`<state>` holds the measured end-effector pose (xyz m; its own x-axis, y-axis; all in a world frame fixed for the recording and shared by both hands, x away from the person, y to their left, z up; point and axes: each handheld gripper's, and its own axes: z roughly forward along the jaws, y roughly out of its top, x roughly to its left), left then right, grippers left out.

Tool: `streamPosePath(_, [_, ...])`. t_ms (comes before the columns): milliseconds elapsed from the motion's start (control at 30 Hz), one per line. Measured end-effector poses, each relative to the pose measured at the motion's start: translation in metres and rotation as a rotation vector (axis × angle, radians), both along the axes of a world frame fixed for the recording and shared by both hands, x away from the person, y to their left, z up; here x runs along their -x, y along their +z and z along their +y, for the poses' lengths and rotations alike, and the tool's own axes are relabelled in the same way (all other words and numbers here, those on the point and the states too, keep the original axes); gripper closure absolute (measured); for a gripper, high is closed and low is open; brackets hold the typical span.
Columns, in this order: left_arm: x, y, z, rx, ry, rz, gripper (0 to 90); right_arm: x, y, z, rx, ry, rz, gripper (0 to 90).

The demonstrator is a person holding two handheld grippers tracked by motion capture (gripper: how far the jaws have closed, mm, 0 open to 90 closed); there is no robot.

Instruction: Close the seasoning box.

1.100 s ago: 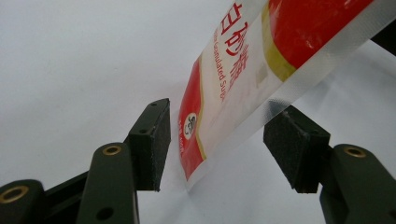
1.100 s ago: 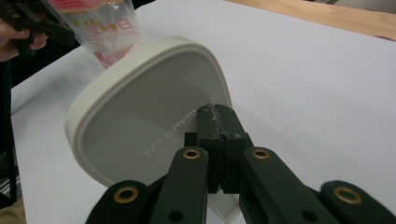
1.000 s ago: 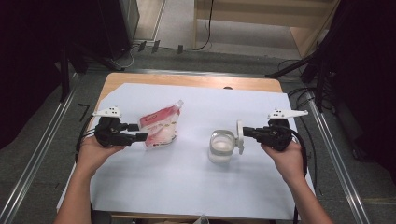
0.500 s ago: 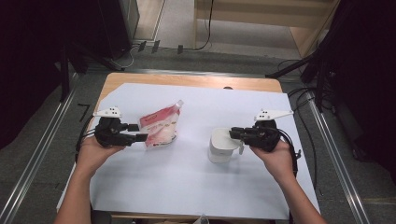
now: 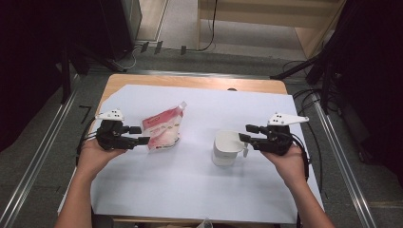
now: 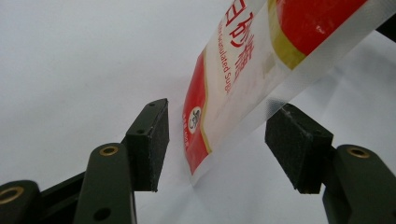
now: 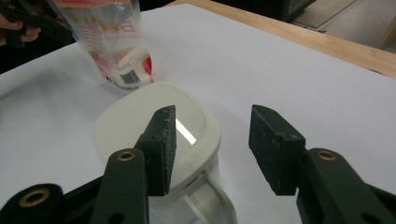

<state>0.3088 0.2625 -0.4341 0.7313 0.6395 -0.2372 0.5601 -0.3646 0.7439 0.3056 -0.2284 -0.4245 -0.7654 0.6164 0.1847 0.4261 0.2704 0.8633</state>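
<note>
White paper [image 5: 190, 185] covers the table, where a red sugar pouch [image 5: 163, 131] lies left of a white lidded jug [image 5: 226, 147]. Both grippers are parted and empty: the left gripper [image 5: 139, 135] brackets the pouch's sealed corner, the right gripper [image 5: 246, 133] reaches over the jug's lid. Likely a pre-grasp step; closing squarely comes next.

Both forearms reach forward, left gripper [image 5: 140, 135] and right gripper [image 5: 245, 132] each with jaws parted.
</note>
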Motion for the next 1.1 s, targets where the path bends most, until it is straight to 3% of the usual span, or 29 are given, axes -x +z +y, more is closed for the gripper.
streamPosePath(167, [0.004, 0.000, 0.003, -0.029, 0.001, -0.006, 41.2, 0.001, -0.001, -0.011, -0.012, -0.028, 0.005, 51.3])
streamPosePath(600, [0.010, -0.002, 0.018, -0.049, 0.043, -0.001, 41.3, 0.006, -0.009, -0.048, -0.036, -0.119, 0.008, 49.4])
streamPosePath(1100, [0.007, -0.008, 0.033, -0.087, 0.110, 0.009, 41.6, 0.000, -0.022, -0.057, -0.008, -0.169, 0.037, 48.9])
